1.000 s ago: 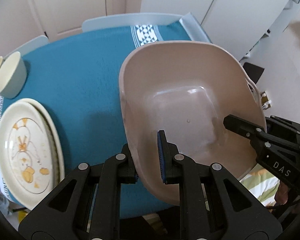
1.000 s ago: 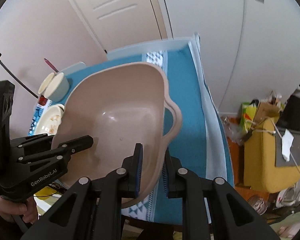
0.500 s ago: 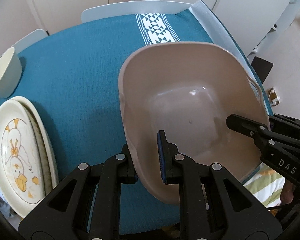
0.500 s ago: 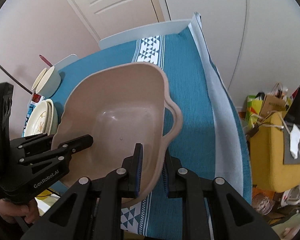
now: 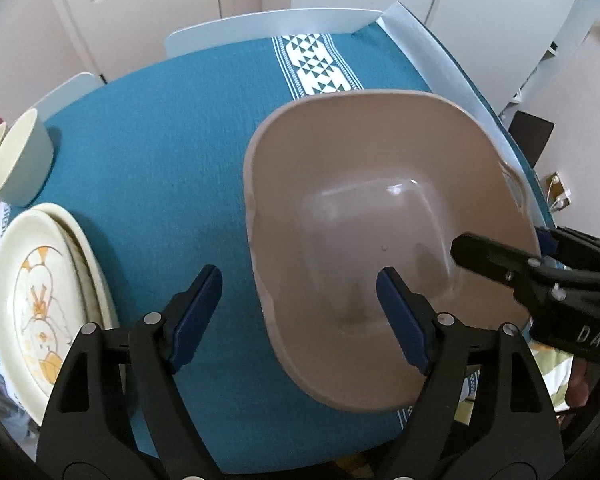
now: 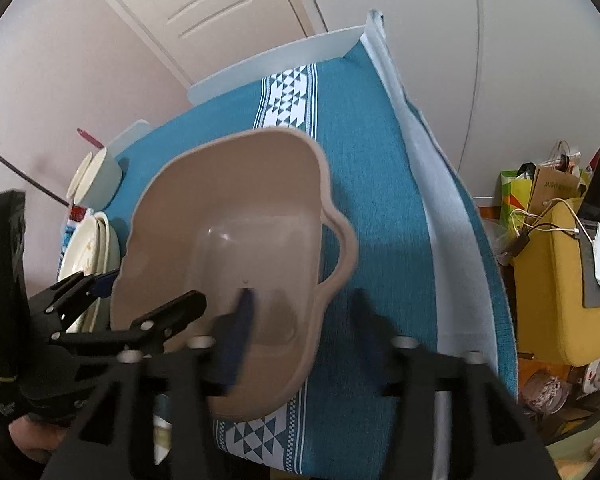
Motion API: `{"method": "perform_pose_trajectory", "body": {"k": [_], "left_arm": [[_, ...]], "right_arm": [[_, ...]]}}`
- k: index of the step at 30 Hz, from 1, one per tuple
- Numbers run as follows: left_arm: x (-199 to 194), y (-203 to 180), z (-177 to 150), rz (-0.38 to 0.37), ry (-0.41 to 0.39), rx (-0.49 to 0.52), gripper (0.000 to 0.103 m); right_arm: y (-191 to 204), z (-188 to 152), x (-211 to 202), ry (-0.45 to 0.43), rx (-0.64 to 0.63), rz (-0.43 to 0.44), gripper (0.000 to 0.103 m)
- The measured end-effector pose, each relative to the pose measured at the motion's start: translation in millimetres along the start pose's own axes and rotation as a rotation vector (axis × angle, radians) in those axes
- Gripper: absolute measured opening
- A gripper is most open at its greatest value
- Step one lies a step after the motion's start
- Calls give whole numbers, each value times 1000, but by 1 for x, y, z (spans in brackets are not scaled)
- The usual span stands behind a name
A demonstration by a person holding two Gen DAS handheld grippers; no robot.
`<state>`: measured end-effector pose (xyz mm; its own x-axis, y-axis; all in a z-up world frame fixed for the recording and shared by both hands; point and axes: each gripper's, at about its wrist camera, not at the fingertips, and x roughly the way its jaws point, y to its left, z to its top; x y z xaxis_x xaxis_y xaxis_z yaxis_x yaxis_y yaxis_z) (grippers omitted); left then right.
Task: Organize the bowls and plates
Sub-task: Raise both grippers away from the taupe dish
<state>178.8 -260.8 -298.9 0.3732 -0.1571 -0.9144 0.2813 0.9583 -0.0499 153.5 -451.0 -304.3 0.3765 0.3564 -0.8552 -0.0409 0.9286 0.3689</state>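
A large beige plastic basin [image 5: 380,216] [image 6: 236,232] sits on the teal tablecloth [image 5: 160,140] near the table's front right. My left gripper [image 5: 300,304] is open, its jaws straddling the basin's left rim without gripping. My right gripper [image 6: 304,344] is open and blurred, its jaws either side of the basin's right handle. Stacked cream plates [image 5: 36,300] with a duck picture lie at the left; two cream bowls [image 5: 16,164] stand behind them.
The table's right edge [image 6: 436,208] has a pale border strip. A white door and walls stand behind the table. A yellow chair [image 6: 564,284] with bags and cables is on the floor to the right.
Both grippers have opened and let go of the basin's rim. The basin has come down onto the tablecloth, and the view has shifted further over the table.
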Motion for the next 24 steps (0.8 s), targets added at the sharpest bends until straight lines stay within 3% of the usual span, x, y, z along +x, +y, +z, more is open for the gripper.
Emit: {"method": "perform_pose_trajectory", "body": {"k": [9, 14, 16, 17, 18, 20, 21, 24], "left_arm": [[-29, 7, 0, 11, -27, -14, 78], [-84, 27, 0, 44, -120, -60, 78], [-114, 42, -1, 50, -169, -106, 79], [-124, 49, 1, 51, -189, -123, 79], [-137, 56, 1, 59, -213, -142, 84], [-165, 76, 7, 108, -267, -184, 97], [-176, 85, 9, 129, -291, -199, 103], [-203, 117, 14, 163, -358, -238, 103]], "right_arm": [[4, 9, -36, -55, -19, -44, 52], [30, 23, -75, -128, -105, -36, 52], [49, 35, -89, -150, -163, 10, 53], [58, 40, -93, -159, -186, 40, 60], [67, 45, -96, -170, -199, 67, 81], [89, 58, -104, -215, -233, 153, 103], [101, 64, -107, -233, -255, 184, 103], [140, 79, -108, -277, -359, 229, 103]]}}
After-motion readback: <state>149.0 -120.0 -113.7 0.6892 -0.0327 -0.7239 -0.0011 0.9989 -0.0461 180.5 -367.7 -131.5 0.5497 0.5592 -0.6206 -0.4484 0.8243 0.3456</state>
